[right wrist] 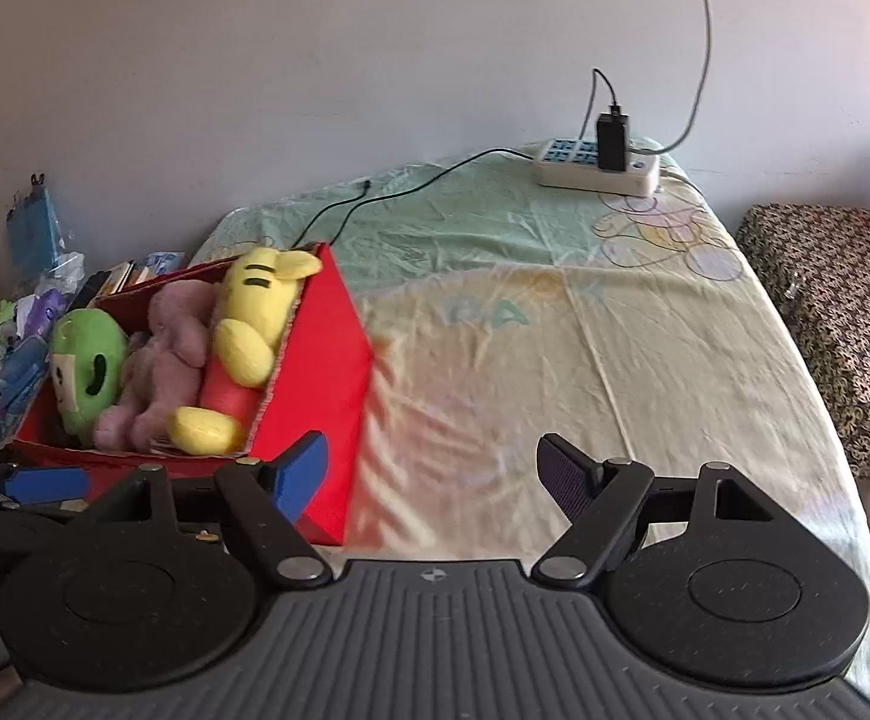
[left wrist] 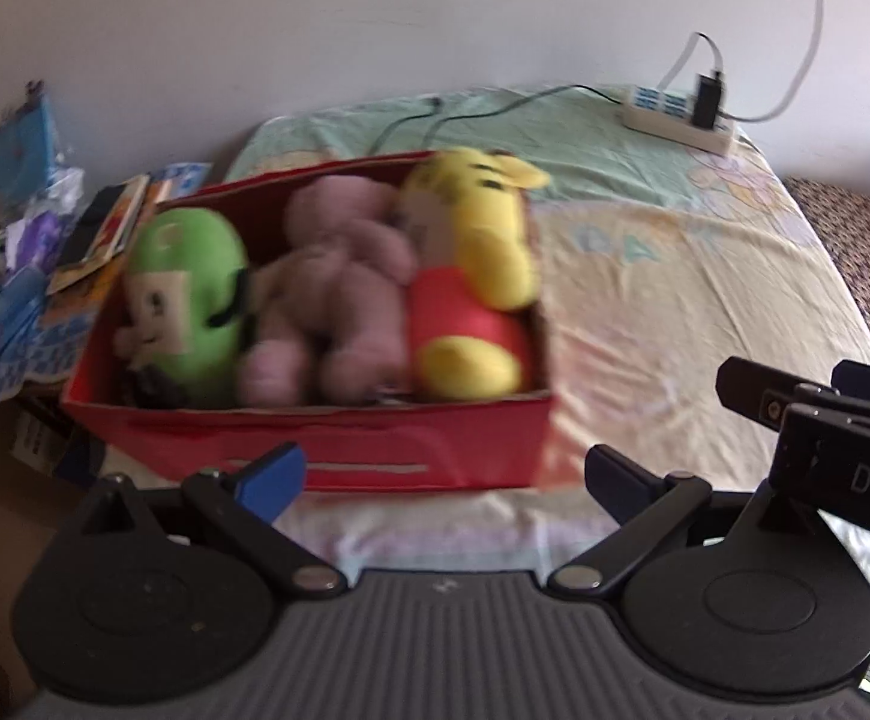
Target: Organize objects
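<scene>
Red box (left wrist: 327, 450) near bed's (right wrist: 615, 360) left edge, holding green (left wrist: 186, 300), pink (left wrist: 339, 294), yellow plush (left wrist: 471, 276). L gripper (left wrist: 441, 474) & R gripper (right wrist: 435, 474) fingers wide, empty. Open sheet rt of box.

Right gripper (right wrist: 432, 474): jaws spread wide, nothing between them, over the bedsheet (right wrist: 585, 360).
Red box (right wrist: 321, 384): left of the gripper, on the bed.
Inside box: yellow plush (right wrist: 249, 312), pink plush (right wrist: 165, 354), green plush (right wrist: 87, 372), side by side.
Far end: power strip (right wrist: 597, 171) with black charger (right wrist: 612, 141) plugged in.
</scene>
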Demonstrator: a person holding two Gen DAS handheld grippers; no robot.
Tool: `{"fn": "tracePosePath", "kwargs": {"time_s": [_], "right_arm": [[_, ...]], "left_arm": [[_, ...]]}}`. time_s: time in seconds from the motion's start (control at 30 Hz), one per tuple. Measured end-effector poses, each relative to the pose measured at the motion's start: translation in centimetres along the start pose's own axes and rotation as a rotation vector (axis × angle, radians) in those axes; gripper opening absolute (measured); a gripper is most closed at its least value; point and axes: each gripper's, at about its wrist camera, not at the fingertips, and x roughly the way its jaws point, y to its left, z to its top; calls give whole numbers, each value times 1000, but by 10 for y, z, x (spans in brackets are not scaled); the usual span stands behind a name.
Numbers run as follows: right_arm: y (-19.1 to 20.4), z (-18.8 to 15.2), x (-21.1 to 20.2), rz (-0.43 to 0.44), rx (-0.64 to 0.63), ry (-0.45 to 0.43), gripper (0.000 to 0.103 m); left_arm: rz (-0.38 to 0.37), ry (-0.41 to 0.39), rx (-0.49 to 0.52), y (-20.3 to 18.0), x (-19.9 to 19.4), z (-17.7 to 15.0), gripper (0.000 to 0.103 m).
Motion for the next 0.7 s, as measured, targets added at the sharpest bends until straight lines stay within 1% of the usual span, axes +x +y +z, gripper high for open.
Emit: {"fn": "tracePosePath", "kwargs": {"time_s": [0.17,0.27,0.33,0.43,0.47,0.53,0.57,0.63,0.7], "right_arm": [[43,5,6,16,-29,-22,79],[65,9,14,-10,-38,-22,79],[76,13,19,-24,-31,-22,79],[90,21,24,-49,-7,-23,79],[95,23,24,-56,-2,-24,80],[105,26,26,-89,-17,-32,80],[111,26,27,-109,-33,-40,81],[118,22,29,-143,-58,-61,85],[121,16,32,-158,-46,-54,85]], "left_arm": [[40,-10,-51,54,-5,-1,101],[77,-8,-66,83,-6,0,101],[106,-9,-58,97,-7,1,101],[180,-7,-29,115,-9,5,102],[194,-7,-23,121,-10,7,102],[205,0,-26,136,-8,12,102],[200,0,-29,143,-8,14,102],[183,-8,-31,153,-8,18,102],[181,-19,-35,159,-6,21,102]]}}
